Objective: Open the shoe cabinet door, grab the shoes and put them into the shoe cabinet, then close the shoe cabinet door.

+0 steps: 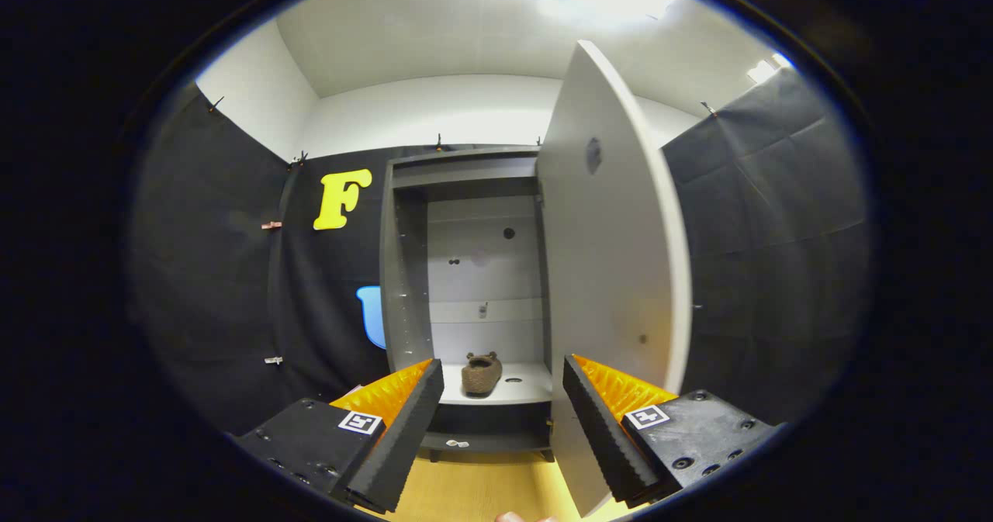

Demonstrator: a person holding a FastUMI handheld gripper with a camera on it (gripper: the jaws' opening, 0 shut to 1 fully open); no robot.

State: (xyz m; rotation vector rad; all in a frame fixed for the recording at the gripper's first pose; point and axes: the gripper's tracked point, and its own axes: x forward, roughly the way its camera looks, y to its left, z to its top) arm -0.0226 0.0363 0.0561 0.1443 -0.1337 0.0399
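One brown fuzzy slipper-like shoe point(481, 374) already sits on the lower white shelf point(527, 386) of the tall grey shoe cabinet point(403, 274), dead ahead at twelve o'clock and beyond my claw point(503, 417). I read the claw as spread wide and empty, its black ridged pads point(403, 429) apart with nothing between them. The flat grey cabinet door point(613, 274) stands swung out toward me at about one o'clock, its lower edge running just beside the right-hand finger; whether they touch I cannot tell.

I judge the stowing step done for this shoe, so closing the door is the step in hand, unless another shoe waits somewhere I cannot see. Next I would bring the claw round to the door's outer face, at two o'clock, and push it steadily toward eleven o'clock until it meets the cabinet frame, keeping the fingers clear of the closing gap.
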